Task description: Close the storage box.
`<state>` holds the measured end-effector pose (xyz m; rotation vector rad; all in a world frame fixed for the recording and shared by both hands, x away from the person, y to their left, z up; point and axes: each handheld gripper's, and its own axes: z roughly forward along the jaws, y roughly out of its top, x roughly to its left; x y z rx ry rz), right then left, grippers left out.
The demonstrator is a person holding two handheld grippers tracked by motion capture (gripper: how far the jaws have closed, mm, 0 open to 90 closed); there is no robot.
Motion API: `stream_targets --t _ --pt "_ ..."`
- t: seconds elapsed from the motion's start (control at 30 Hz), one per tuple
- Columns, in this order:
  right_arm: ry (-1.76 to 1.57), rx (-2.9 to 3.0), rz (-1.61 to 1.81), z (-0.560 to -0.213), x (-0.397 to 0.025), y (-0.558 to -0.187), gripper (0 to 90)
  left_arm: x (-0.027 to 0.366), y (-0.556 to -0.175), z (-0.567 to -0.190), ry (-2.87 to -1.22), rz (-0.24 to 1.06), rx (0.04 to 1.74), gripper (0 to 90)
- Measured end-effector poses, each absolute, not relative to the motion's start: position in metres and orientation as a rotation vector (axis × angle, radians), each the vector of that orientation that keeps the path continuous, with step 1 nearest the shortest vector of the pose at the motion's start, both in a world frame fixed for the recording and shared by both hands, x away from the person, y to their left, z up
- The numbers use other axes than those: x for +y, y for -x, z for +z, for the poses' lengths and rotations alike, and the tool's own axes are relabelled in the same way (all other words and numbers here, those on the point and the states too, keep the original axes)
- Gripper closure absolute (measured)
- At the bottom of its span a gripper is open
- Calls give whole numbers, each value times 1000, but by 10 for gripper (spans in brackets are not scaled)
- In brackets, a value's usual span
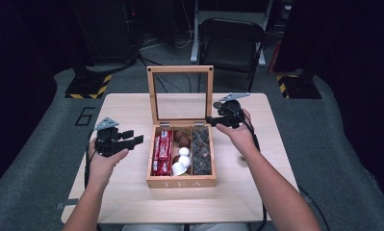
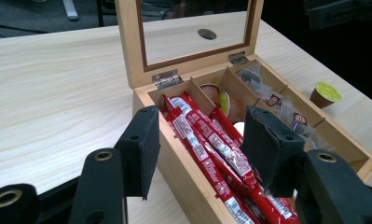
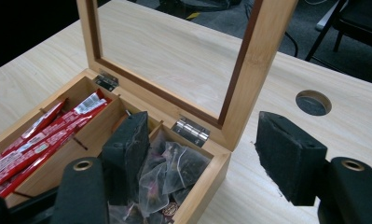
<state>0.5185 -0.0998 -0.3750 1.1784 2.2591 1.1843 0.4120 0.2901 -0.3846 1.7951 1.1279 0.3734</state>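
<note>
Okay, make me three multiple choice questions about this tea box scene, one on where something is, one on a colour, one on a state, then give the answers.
1. Where in the wooden box do the stick packets lie?
A. left compartment
B. middle compartment
C. right compartment

2. What colour are those packets?
A. blue
B. red
C. yellow

3. How is the glass lid?
A. shut
B. taken off
C. standing open

Answers:
1 A, in the high view they fill the left section.
2 B, their wrappers are red with white labels.
3 C, it stands upright on its hinges, with both the left gripper and the right gripper open nearby.
</note>
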Motion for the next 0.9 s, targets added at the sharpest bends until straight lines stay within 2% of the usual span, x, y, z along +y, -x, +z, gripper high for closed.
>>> stream_targets --t 0.9 --pt "-1259 2205 1123 -383 -91 -559 344 285 -411 -384 -1800 359 1101 462"
